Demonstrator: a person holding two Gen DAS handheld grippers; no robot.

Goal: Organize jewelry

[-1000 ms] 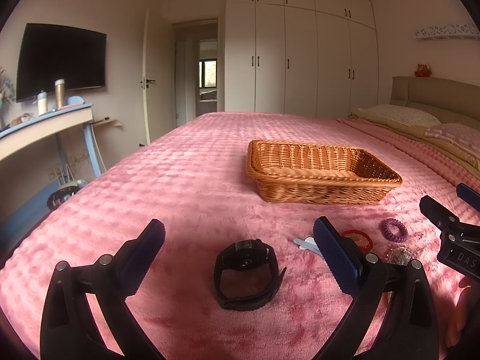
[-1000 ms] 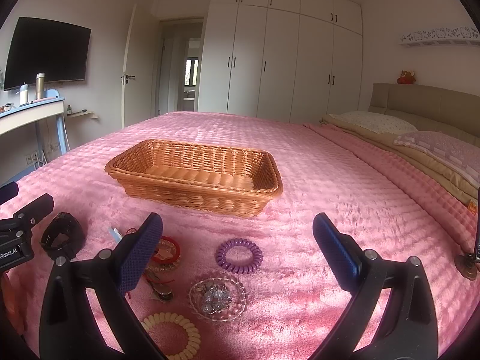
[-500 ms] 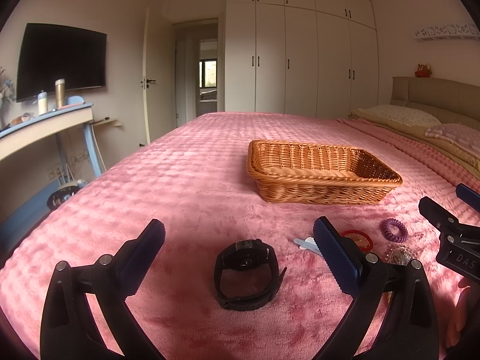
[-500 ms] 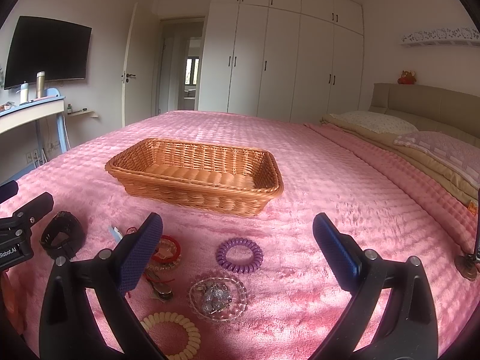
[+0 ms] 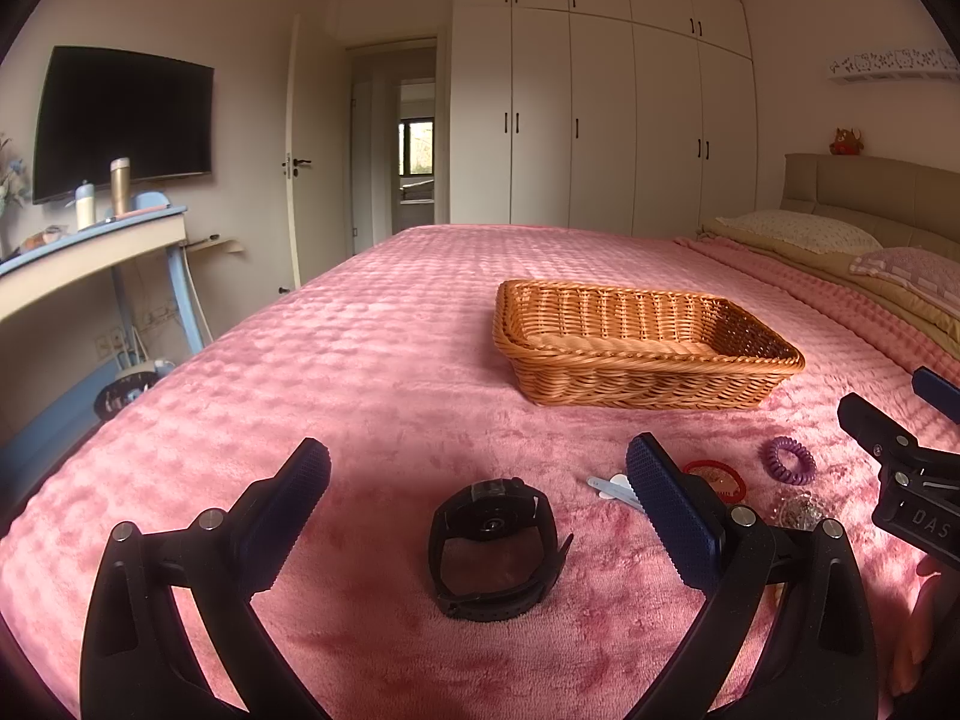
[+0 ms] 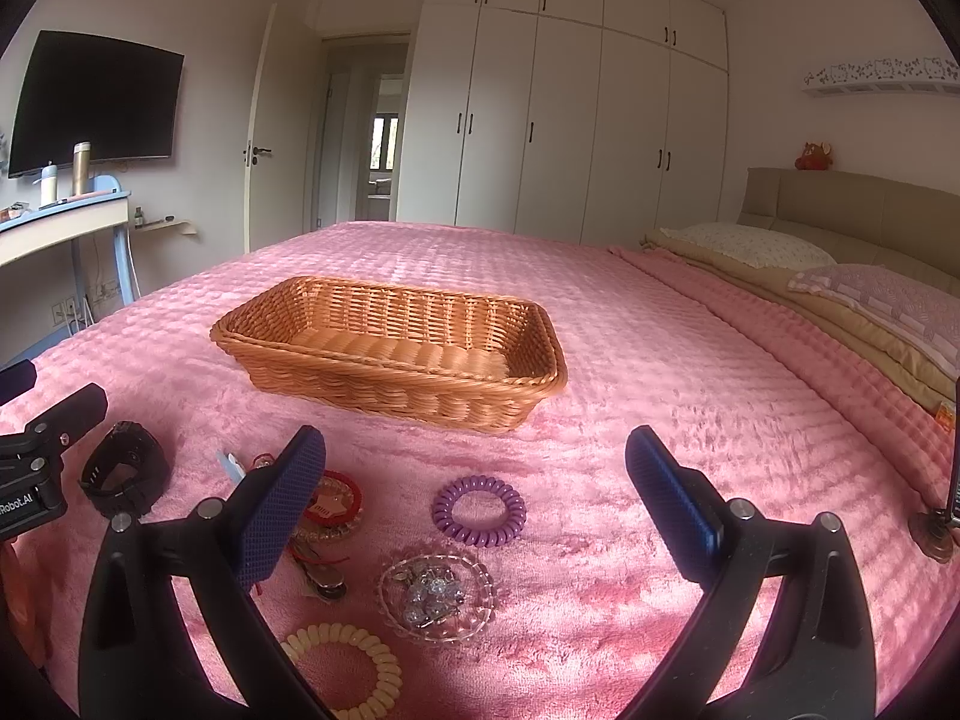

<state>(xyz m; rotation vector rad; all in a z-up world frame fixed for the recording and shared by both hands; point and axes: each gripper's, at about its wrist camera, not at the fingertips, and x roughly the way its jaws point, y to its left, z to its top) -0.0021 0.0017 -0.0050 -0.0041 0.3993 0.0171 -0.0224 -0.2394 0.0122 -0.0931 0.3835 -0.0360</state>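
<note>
A wicker basket (image 5: pixel 645 354) (image 6: pixel 396 360) sits empty on the pink bed. A black watch (image 5: pixel 492 546) (image 6: pixel 123 477) lies between the fingers of my open left gripper (image 5: pixel 480 498), just ahead of it. My right gripper (image 6: pixel 477 480) is open above a purple coil hair tie (image 6: pixel 479 510) (image 5: pixel 787 459). Near it lie a clear bead bracelet (image 6: pixel 435 594), a cream coil hair tie (image 6: pixel 348 669), a red bracelet (image 6: pixel 333 501) (image 5: pixel 717 477) and a pale hair clip (image 5: pixel 612 489).
A desk (image 5: pixel 90 264) with bottles stands left of the bed under a wall TV (image 5: pixel 120 120). Pillows (image 6: pixel 750 246) lie at the headboard on the right. A small stand (image 6: pixel 936 534) sits at the bed's right edge.
</note>
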